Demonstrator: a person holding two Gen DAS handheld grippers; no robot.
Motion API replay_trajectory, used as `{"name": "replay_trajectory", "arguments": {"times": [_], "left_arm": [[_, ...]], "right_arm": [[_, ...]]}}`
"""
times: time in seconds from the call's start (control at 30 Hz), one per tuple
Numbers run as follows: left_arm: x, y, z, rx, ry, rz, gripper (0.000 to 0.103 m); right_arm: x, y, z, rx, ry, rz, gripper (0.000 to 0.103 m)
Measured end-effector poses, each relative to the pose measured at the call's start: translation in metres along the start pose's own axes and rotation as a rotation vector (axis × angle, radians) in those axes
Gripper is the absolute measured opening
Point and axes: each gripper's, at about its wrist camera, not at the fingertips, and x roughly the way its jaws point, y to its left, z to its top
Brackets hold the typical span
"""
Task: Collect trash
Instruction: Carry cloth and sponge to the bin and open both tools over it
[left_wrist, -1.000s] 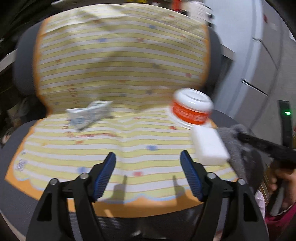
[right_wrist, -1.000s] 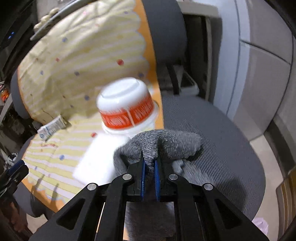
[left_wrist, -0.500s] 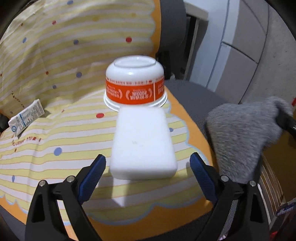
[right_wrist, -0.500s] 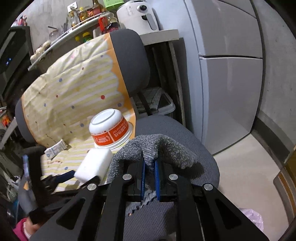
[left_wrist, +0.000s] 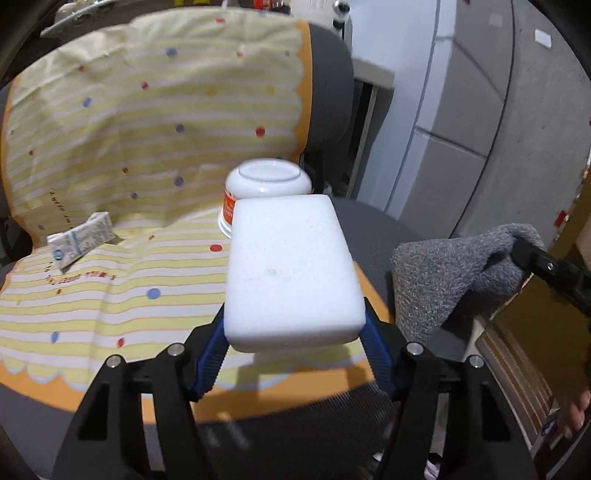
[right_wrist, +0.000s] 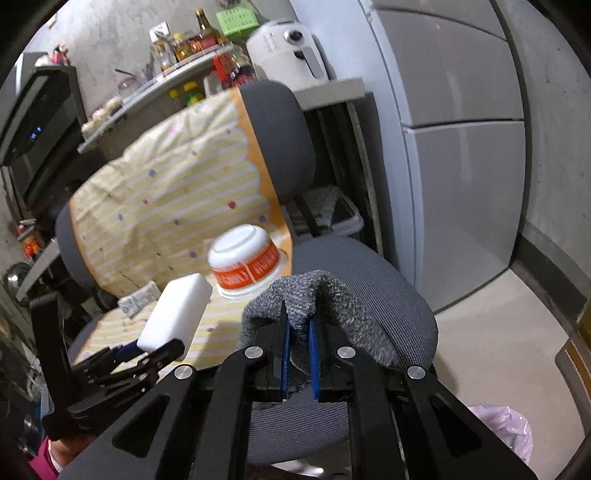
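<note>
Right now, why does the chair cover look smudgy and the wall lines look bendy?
Left wrist view: the white sponge in the left gripper looks sharp, while the striped cover behind is softly blurred. Right wrist view: the cover and orange-banded bowl smear with motion blur. Both views: the fisheye lens curves the cabinet edges.

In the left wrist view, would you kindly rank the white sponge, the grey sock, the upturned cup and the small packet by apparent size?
1. white sponge, nearest the camera, so inflated
2. grey sock
3. upturned cup, partly hidden
4. small packet
</note>
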Motion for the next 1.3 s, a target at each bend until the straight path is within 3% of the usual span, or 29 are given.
{"name": "replay_trajectory", "arguments": {"times": [0.1,0.3,0.6,0.87,1.13,1.23,1.3], "left_arm": [[-0.024,-0.006,-0.002,0.010,-0.044,-0.027,0.065],[-0.055,-0.038,-0.008,0.076,-0.110,-0.040,0.065],[-0.059,-0.074,-0.022,0.128,-0.084,-0.113,0.066],[-0.049,-0.114,-0.040,0.171,-0.042,-0.224,0.066],[-0.035,-0.137,-0.056,0.229,0.018,-0.259,0.066],[-0.031,-0.139,-0.058,0.236,0.029,-0.257,0.067],[-0.029,-0.140,-0.059,0.244,0.037,-0.254,0.067]], "right_arm": [[-0.028,-0.001,0.007,0.024,-0.044,0.015,0.010],[-0.090,-0.008,0.012,0.020,-0.128,-0.076,0.010],[-0.134,-0.044,-0.021,0.039,-0.087,-0.268,0.011],[-0.135,-0.087,-0.068,0.103,-0.008,-0.391,0.012],[-0.098,-0.134,-0.117,0.176,0.130,-0.465,0.014],[-0.078,-0.149,-0.131,0.201,0.209,-0.462,0.023],[-0.070,-0.155,-0.138,0.232,0.238,-0.451,0.042]]}}
